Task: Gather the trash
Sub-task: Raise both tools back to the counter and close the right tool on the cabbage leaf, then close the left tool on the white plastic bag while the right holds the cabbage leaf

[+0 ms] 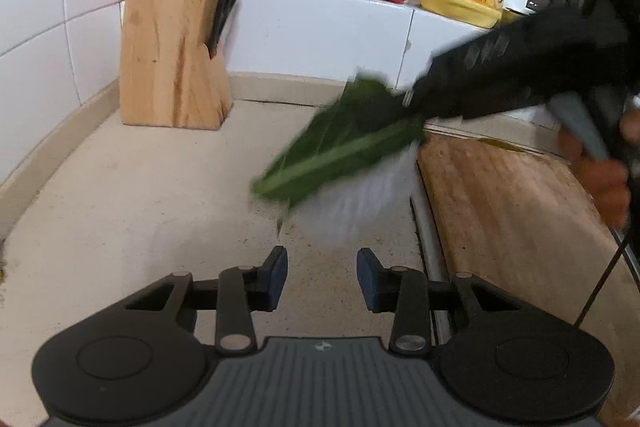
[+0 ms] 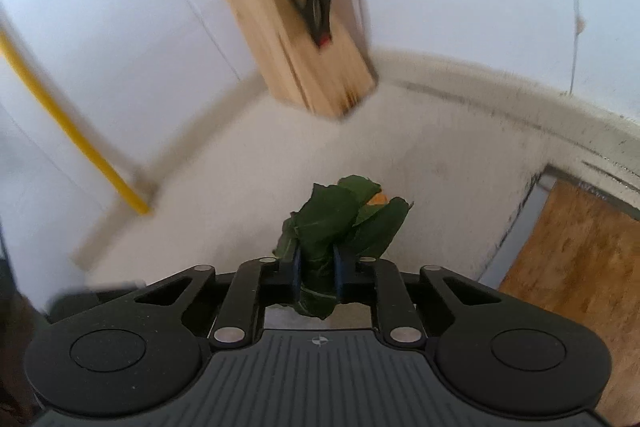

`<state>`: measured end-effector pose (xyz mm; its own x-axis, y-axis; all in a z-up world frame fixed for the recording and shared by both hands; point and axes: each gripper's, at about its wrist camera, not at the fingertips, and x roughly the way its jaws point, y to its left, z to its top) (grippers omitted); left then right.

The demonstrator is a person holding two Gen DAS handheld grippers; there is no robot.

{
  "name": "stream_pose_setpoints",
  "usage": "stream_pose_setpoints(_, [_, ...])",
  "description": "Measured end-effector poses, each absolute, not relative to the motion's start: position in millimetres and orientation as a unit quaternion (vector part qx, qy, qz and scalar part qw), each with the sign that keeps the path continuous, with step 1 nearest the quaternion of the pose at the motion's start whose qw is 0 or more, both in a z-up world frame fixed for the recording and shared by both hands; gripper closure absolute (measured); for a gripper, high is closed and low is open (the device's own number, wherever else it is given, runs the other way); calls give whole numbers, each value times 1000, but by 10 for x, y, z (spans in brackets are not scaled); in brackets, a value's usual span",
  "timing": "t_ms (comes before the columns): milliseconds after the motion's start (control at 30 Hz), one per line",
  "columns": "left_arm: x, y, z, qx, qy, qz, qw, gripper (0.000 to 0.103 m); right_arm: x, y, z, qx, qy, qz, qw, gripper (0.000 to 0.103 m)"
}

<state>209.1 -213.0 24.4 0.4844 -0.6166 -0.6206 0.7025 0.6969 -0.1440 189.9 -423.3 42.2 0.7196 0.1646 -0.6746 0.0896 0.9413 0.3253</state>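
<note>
Against the counter's (image 1: 120, 195) back left corner stands the knife block (image 1: 172, 51). Nearer, the left gripper (image 1: 322, 275) hovers over bare counter, its jaws apart with nothing between them. To its right, the right gripper (image 2: 316, 277) is clamped on a bunch of green leaf scraps (image 2: 340, 219), lifted clear of the surface beside the wooden cutting board (image 1: 520, 203) at the counter's right edge. The leaves trail loose, so the grip should probably stay firm and the carry smooth to avoid shedding bits.
</note>
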Motion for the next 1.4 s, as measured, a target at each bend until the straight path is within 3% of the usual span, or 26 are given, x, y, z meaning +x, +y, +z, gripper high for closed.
stream_pose_setpoints(100, [2076, -2203, 284, 72, 311, -394, 862, 67, 1787, -4308, 638, 202, 335, 34, 920, 84])
stream_pose_setpoints(300, [2186, -2268, 358, 11, 299, -399, 867, 46, 1752, -4348, 719, 235, 320, 53, 916, 85])
stream_pose_setpoints(400, [2260, -2266, 407, -11, 286, -383, 878, 44, 1787, -4381, 649, 248, 324, 52, 911, 85])
stream_pose_setpoints(467, [2342, -2294, 405, -12, 288, -371, 883, 56, 1814, -4395, 572, 251, 332, 48, 908, 85])
stream_pose_setpoints(500, [2408, -2321, 386, -7, 301, -367, 880, 69, 1819, -4393, 541, 252, 335, 48, 906, 85])
stream_pose_setpoints(700, [2571, -2365, 304, 11, 315, -364, 877, 83, 1868, -4467, 505, 248, 336, 35, 908, 87])
stream_pose_setpoints(1000, [2827, -2263, 237, 20, 331, -337, 881, 85, 1818, -4889, 432, 257, 317, -45, 912, 94])
stream_pose_setpoints(1400, [2627, -2040, 491, 21, 290, -319, 902, 85, 1815, -4798, 498, 288, 292, -17, 912, 95])
